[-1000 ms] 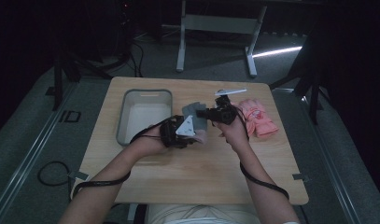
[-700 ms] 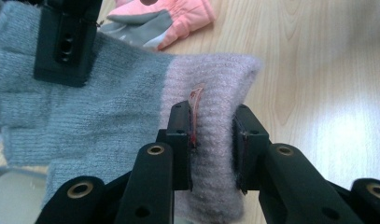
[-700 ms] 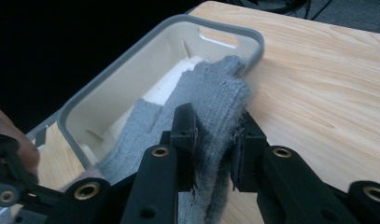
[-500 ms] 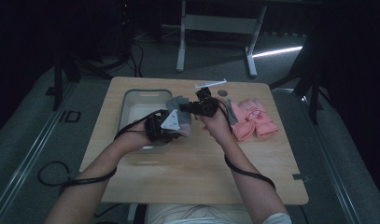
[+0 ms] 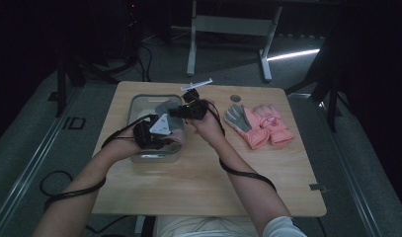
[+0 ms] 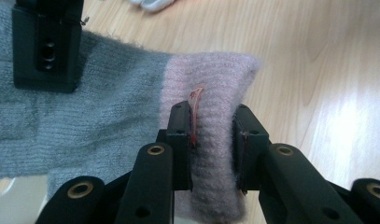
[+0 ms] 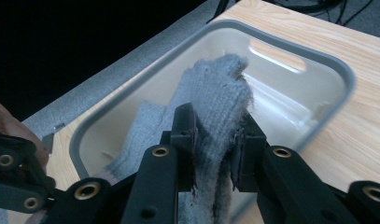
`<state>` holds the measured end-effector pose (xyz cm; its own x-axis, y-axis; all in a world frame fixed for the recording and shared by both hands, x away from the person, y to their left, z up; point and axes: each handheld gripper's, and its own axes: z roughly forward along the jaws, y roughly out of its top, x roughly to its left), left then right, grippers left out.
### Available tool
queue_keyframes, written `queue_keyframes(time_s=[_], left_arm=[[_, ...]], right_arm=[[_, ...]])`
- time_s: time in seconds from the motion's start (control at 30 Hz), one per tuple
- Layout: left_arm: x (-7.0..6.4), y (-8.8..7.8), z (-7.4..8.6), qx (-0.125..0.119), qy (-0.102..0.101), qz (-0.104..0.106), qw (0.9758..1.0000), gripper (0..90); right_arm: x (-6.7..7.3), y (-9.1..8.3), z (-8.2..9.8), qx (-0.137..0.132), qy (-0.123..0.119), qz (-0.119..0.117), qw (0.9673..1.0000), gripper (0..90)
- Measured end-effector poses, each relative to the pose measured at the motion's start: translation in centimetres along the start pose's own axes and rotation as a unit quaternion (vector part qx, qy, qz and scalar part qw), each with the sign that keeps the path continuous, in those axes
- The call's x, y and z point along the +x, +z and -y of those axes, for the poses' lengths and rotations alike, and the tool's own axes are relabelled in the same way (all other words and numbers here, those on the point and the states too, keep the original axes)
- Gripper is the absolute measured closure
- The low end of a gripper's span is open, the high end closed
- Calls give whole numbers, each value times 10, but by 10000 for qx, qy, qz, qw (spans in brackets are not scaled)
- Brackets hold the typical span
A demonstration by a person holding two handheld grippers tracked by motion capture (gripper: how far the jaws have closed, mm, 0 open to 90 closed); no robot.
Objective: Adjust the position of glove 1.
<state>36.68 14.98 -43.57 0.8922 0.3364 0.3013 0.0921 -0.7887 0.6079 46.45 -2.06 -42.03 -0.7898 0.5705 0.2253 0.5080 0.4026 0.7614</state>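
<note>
Change: against the earlier high views, both hands have carried the glove [image 5: 165, 109] from the middle of the bench [image 5: 198, 187] leftward, and it now hangs over the tub [image 5: 139, 101] at centre left.
Meaning: I judge this the placing step, nearly done; what is left is to lower the glove into the tub and let go.
Left tool [image 5: 164, 136]: closed down tight on the glove's pink cuff [image 6: 211, 98], which bunches between the pads at lower centre of the left gripper view; a small reddish tag [image 6: 195, 100] stands up beside one pad.
Right tool [image 5: 181, 112]: likewise clamped, on the grey finger end [image 7: 220, 88], seen pinched at centre of the right gripper view with the tub behind it.
Glove: one knit piece, grey body and pale pink ribbed cuff, soft and fuzzy, stretched between the two tools above the tub.
Tub: grey, rectangular, rounded corners, smooth pale inside with a handle slot [image 7: 271, 53] in its far wall at upper right of the right gripper view.
Other gloves [image 5: 260, 123]: a grey one and pink padded ones lie together at centre right of the high view, well apart from the tub.
Bench: light wood grain, flat, rounded corners.
</note>
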Motion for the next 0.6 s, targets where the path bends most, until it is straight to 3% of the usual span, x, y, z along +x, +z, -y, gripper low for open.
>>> queue_keyframes(time_s=[0.37,0.6], left_arm=[[21,-9,32,249,44,25,9997,721],[32,5,41,437,64,169,9989,720]], right_arm=[[19,36,-16,36,-79,-70,9999,748],[13,56,-13,145,63,44,9999,748]])
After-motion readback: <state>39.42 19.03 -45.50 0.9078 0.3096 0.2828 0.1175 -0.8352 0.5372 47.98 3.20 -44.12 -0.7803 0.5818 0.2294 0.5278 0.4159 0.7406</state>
